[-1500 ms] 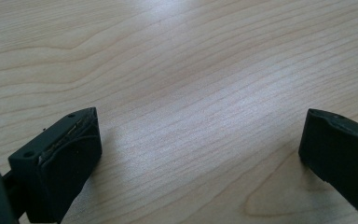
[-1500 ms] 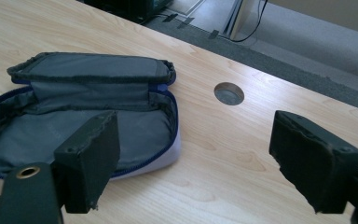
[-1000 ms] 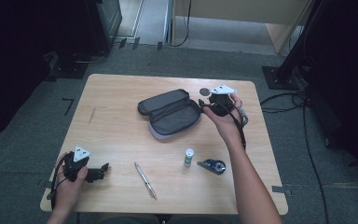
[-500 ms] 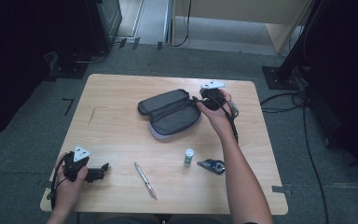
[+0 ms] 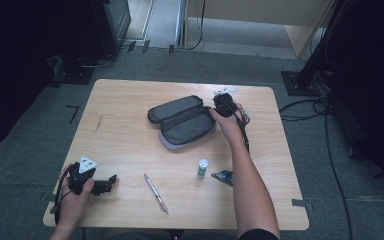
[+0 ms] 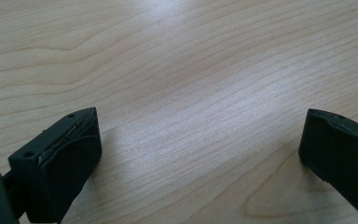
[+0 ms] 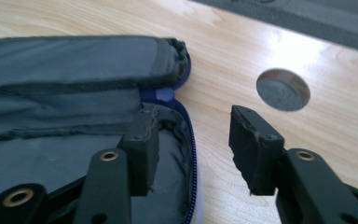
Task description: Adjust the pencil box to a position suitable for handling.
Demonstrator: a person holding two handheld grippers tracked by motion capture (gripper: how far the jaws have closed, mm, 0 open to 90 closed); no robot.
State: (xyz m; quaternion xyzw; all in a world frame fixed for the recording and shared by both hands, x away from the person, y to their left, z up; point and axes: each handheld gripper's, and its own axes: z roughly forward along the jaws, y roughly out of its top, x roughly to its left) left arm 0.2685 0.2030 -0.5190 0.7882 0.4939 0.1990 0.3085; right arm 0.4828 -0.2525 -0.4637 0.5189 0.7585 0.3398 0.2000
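Observation:
A grey zip pencil case lies open in the middle of the table, blue lining showing at its rim. My right gripper is down at the case's right end. In the right gripper view its jaws straddle the zipper edge, one inside the case and one over bare wood. They have just been closing, and a gap still shows on both sides of the rim. My left gripper rests near the front left corner of the table, its jaws wide open with only wood between them.
A pen lies near the front edge. A small white bottle stands beside a blue tape dispenser, just left of the right forearm. A round cable hole sits in the tabletop beyond the right gripper.
The right gripper has moved left and down onto the right end of the case, and its jaws stand closer together. The left gripper has stayed where it was.

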